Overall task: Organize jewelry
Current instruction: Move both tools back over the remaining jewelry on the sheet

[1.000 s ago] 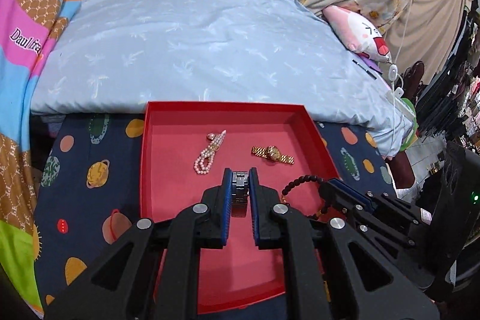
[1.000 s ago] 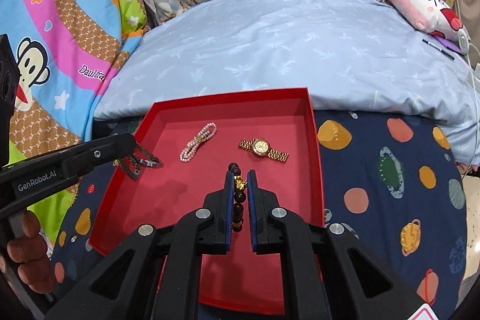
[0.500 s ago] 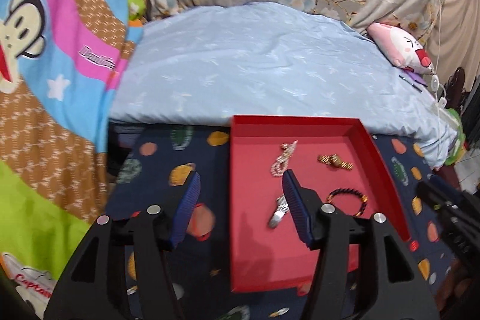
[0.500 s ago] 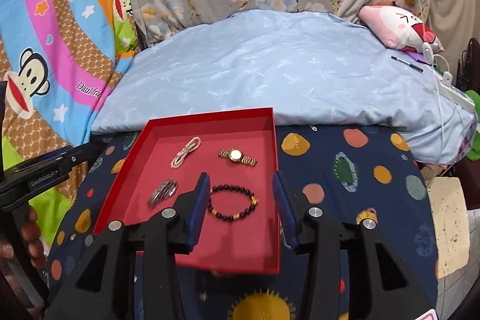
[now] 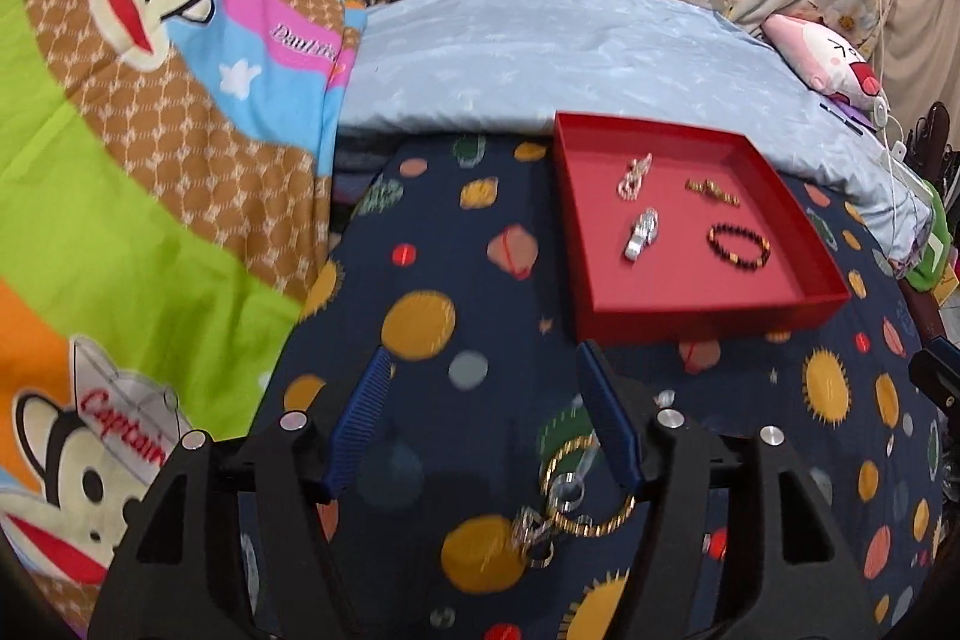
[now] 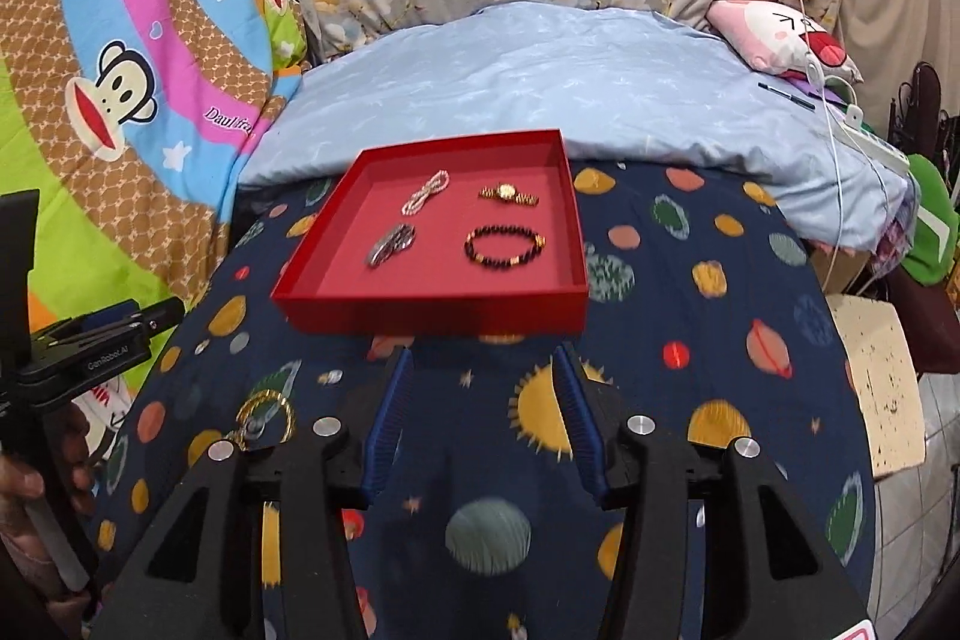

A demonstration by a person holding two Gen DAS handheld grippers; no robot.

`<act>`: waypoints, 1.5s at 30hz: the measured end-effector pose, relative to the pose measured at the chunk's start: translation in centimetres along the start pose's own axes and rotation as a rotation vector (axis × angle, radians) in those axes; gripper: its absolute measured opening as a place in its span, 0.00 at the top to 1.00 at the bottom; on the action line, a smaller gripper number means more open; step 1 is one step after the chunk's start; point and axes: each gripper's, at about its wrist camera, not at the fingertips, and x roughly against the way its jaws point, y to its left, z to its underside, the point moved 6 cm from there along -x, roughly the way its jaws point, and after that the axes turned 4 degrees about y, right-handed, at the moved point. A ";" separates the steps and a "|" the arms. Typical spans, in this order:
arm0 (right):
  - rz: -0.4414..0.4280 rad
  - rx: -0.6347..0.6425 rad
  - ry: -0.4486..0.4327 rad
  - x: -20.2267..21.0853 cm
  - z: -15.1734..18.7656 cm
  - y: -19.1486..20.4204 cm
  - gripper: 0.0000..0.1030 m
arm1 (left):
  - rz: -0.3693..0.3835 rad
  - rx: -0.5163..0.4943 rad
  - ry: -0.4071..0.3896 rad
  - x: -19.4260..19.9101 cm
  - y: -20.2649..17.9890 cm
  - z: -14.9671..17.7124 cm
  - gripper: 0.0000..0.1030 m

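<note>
We see the red tray (image 6: 432, 307) lying ahead of both grippers on the planet-print cover (image 6: 690, 340) of the bed, and four pieces already rest in it in two rows, apart from one another: a pearl strand (image 6: 426, 191) and a gold watch (image 6: 507, 194) at the far side, a silver piece (image 6: 392, 244) and a dark bead bracelet (image 6: 505, 246) nearer. This spacing, we judge, keeps each piece separate and easy to see, which is the point of the sorting. The right gripper (image 6: 483, 418) hangs short of the tray's near wall, pitched downward; its jaws have just been opening and stand apart with only the cover between them. The left gripper (image 5: 480, 424) is likewise released, its jaws having just been opening, and nothing is pressed between the pads. It too tilts downward, with the tray up and to its right. Just below and inside its right finger lies a gold chain (image 5: 585, 490) tangled with small rings (image 5: 540, 538), still on the cover outside the tray; from the right view the same cluster sits to the left of the right gripper, near the left gripper's body, which a hand (image 6: 24, 508) grips at the frame edge. We take this cluster to be the next thing to sort, and the left gripper is the better placed to take it.
</note>
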 end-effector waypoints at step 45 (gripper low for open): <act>-0.075 -0.055 0.153 -1.9 7.6 1.8 0.53 | 0.144 -0.096 0.082 -3.3 -5.3 6.4 0.48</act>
